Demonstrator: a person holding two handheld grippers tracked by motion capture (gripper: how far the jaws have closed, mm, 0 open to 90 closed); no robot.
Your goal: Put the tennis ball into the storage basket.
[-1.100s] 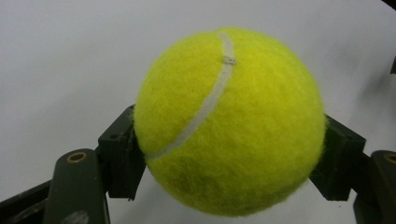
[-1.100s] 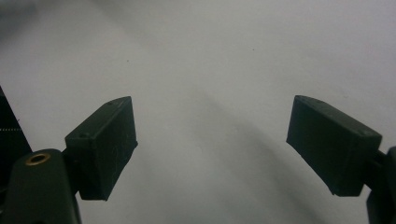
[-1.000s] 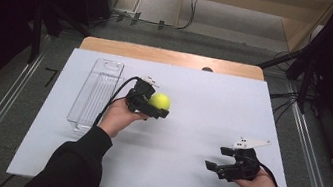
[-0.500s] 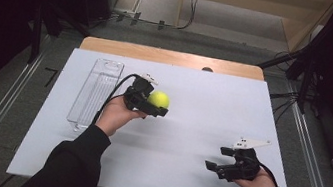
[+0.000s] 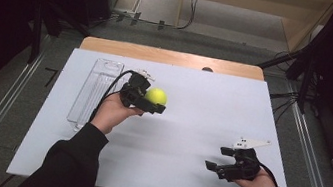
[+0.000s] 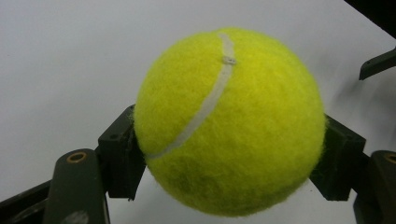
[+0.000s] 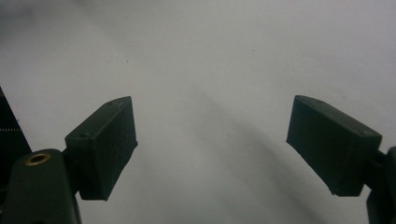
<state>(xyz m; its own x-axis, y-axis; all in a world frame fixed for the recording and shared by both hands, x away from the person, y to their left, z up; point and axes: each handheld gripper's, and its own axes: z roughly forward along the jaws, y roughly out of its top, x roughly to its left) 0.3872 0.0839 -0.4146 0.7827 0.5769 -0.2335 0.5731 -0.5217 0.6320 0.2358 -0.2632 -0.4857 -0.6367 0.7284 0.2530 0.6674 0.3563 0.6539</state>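
A yellow tennis ball (image 5: 156, 95) with a white seam sits between the jaws of my left gripper (image 5: 153, 100), which is shut on it above the white table top. Up close, the tennis ball (image 6: 229, 123) is pressed by a black pad on each side, and the left gripper (image 6: 229, 161) holds it clear of the surface. My right gripper (image 5: 217, 160) rests low near the table's front right, jaws wide apart. In its own view the right gripper (image 7: 212, 149) is open with only bare white surface between the pads.
A clear plastic tray (image 5: 95, 93) lies lengthwise at the left of the white sheet (image 5: 203, 104). A wooden table edge (image 5: 170, 57) runs along the back. Metal rails flank the table on the floor.
The left hand has drifted slightly left and back with the ball still gripped. The right hand has stayed put.
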